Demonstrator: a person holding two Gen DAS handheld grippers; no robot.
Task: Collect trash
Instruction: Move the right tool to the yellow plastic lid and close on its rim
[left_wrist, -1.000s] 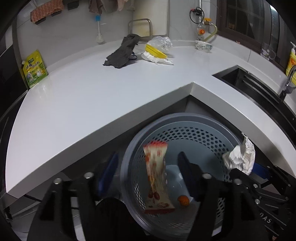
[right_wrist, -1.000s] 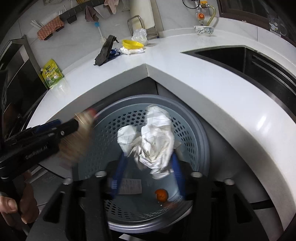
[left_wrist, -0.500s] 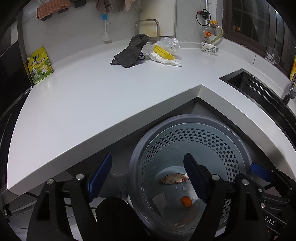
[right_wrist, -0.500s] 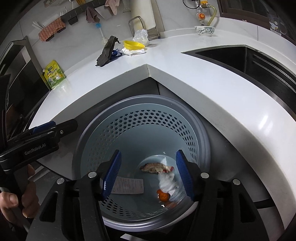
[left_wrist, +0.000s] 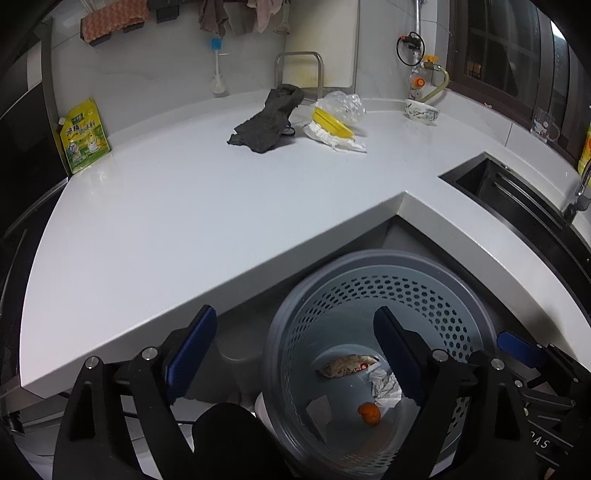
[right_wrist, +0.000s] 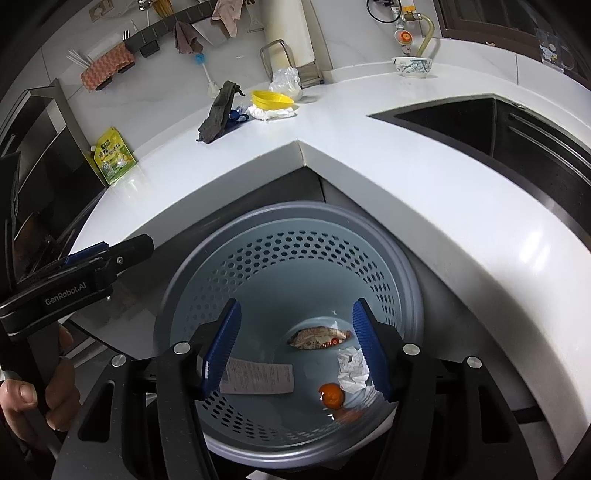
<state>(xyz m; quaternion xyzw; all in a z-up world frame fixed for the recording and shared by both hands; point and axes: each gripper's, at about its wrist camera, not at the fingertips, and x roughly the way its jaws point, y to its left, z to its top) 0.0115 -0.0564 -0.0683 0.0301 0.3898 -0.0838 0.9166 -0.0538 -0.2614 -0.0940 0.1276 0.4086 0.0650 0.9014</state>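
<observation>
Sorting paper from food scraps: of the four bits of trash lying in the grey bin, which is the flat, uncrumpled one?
The printed receipt, flat at the left; the white paper is crumpled, the wrapper bunched, the orange piece round.

I see a white corner countertop (left_wrist: 192, 221) wrapping round under a pale tiled wall (left_wrist: 140, 81). A dark sink (right_wrist: 480, 125) is sunk in on the right, a dark-framed window (left_wrist: 495, 48) above it. Ceiling light glares off the counter's edge.
</observation>
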